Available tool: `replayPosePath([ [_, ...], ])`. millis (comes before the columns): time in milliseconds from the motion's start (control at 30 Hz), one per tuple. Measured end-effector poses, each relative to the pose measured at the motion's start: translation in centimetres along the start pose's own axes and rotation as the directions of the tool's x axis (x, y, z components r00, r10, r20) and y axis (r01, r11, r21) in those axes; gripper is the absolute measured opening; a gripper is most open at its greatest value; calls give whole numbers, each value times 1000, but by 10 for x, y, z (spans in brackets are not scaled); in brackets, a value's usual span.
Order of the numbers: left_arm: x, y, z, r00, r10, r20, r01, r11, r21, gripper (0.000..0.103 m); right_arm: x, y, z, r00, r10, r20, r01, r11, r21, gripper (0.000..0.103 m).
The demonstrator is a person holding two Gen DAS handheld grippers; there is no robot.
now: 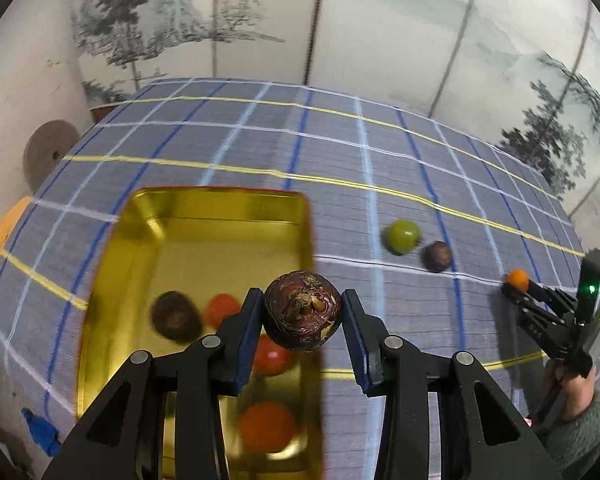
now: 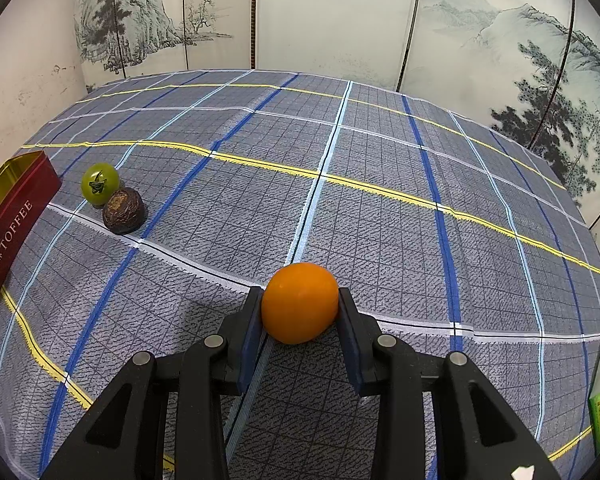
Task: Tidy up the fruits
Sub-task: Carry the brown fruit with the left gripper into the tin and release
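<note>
A dark brown fruit (image 1: 302, 311) with a rough, mottled skin is clamped between the pads of the left gripper (image 1: 302, 316), held above the right-hand rim of the gold tin (image 1: 220, 208), not yet over its middle. Inside the tin lie another dark fruit (image 1: 175, 317) and three red-orange ones (image 1: 266, 426), blurred in the left wrist view. The right gripper (image 2: 300, 308) grasps an orange fruit (image 2: 299, 302) low over the checked tablecloth (image 2: 380, 208), well apart from the tin. On the cloth between the two, a green fruit (image 2: 99, 183) and a brown fruit (image 2: 123, 210) sit touching, near the tin's red outer wall.

The likeliest slip, I judge: letting go while the dark fruit hangs over the rim, so it strikes the edge and rolls away across the cloth. Both fruits are round and pinched only at their sides, so a jolt could squeeze either out.

The tin's red side reads "TOFFEE" beside Chinese characters too distorted to read
</note>
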State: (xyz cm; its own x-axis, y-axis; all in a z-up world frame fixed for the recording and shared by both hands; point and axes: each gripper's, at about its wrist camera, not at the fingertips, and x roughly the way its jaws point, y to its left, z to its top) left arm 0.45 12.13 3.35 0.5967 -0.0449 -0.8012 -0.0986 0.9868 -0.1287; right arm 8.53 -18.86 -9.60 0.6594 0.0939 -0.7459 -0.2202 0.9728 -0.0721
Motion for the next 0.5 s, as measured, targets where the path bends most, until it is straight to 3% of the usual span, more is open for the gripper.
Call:
replayPosePath([
  [300, -18, 69, -7, 997, 82, -8, -82, 993, -83, 41, 0, 0, 0, 1000, 0, 0, 0, 1000, 0, 33],
  [500, -18, 76, -27, 995, 83, -47, -86, 994, -68, 41, 0, 0, 0, 1000, 0, 0, 0, 1000, 0, 33],
])
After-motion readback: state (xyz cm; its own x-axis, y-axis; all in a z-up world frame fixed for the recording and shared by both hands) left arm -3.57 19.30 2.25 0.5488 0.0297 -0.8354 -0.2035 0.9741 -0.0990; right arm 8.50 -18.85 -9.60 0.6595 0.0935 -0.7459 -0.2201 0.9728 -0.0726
